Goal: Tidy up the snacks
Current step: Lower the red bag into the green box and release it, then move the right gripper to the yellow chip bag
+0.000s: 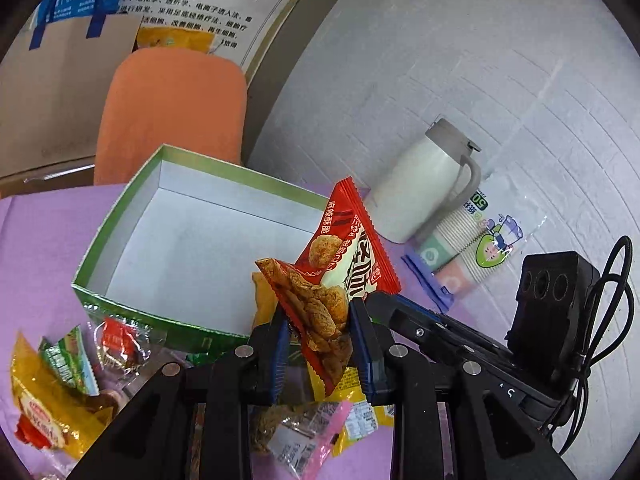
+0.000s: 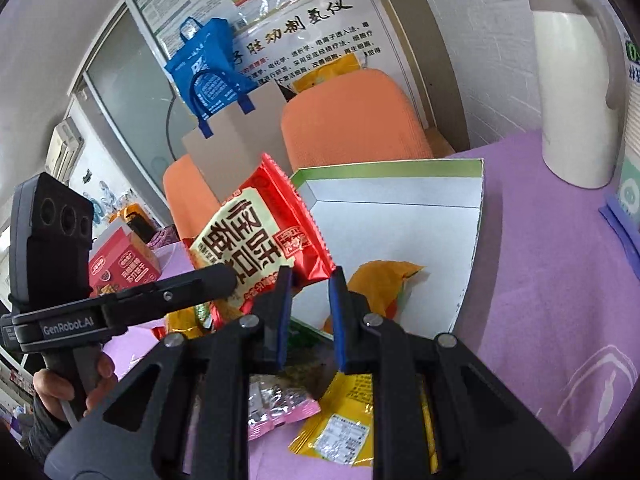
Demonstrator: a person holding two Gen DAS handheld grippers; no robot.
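Observation:
A green-walled box (image 1: 120,216) with a white inside stands on the purple cloth; it also shows in the right wrist view (image 2: 384,170). My left gripper (image 1: 318,344) is shut on a red snack packet (image 1: 316,316) printed with fried pieces, held at the box's near edge. My right gripper (image 2: 308,280) is shut on the corner of a red-and-cream snack packet (image 2: 256,232), which also shows in the left wrist view (image 1: 352,248), raised beside the box. A yellow packet (image 2: 380,280) lies inside the box.
Loose snack packets (image 1: 60,380) lie on the cloth left of and under the grippers, among them pink (image 2: 276,408) and yellow (image 2: 340,428) ones. A white jug (image 1: 420,184) and a sleeve of paper cups (image 1: 472,244) stand at the right. Orange chairs (image 1: 172,116) stand behind the table.

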